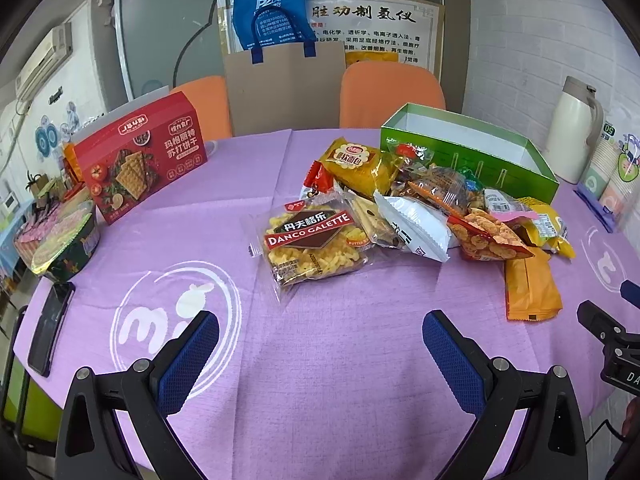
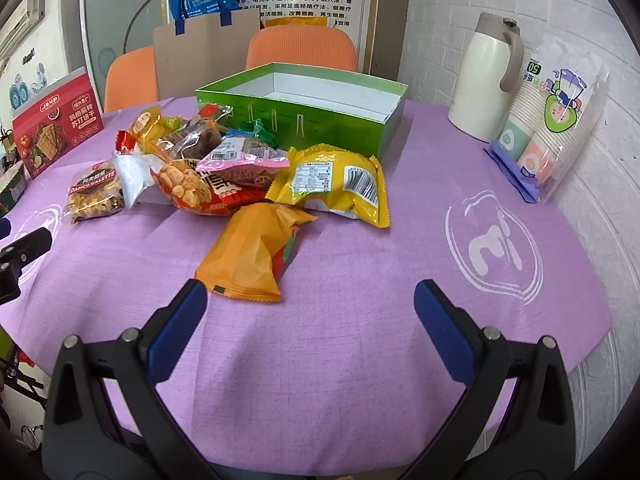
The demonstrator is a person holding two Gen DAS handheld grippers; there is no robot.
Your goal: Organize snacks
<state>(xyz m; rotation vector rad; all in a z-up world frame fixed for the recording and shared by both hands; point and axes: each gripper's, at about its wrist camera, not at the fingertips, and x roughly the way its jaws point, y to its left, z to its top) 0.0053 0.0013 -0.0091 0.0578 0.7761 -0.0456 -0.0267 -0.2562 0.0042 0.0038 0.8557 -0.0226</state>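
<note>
Left gripper: hovering wide apart, holding nothing
Right gripper: gaping wide, holding nothing
Crinkly foil snack packets: lying heaped beside the glossy green cardboard box
Woven purple tablecloth: lying beneath everything

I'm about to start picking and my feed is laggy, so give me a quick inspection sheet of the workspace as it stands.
Surface: round table under a lilac printed tablecloth, flat and dry-looking.
Job's things: heap of wrapped snack packets on the cloth; open green cardboard box behind it, white inside, nothing seen in it; orange foil packet nearest the right gripper.
Clutter: red cracker box, black phone, cream thermos jug, sleeve of paper cups.
Grippers: left gripper and right gripper both open, fingers empty, above the cloth.
Cables: nothing seen.
Surroundings: two orange chairs, wall posters, blue tote bag.
</note>
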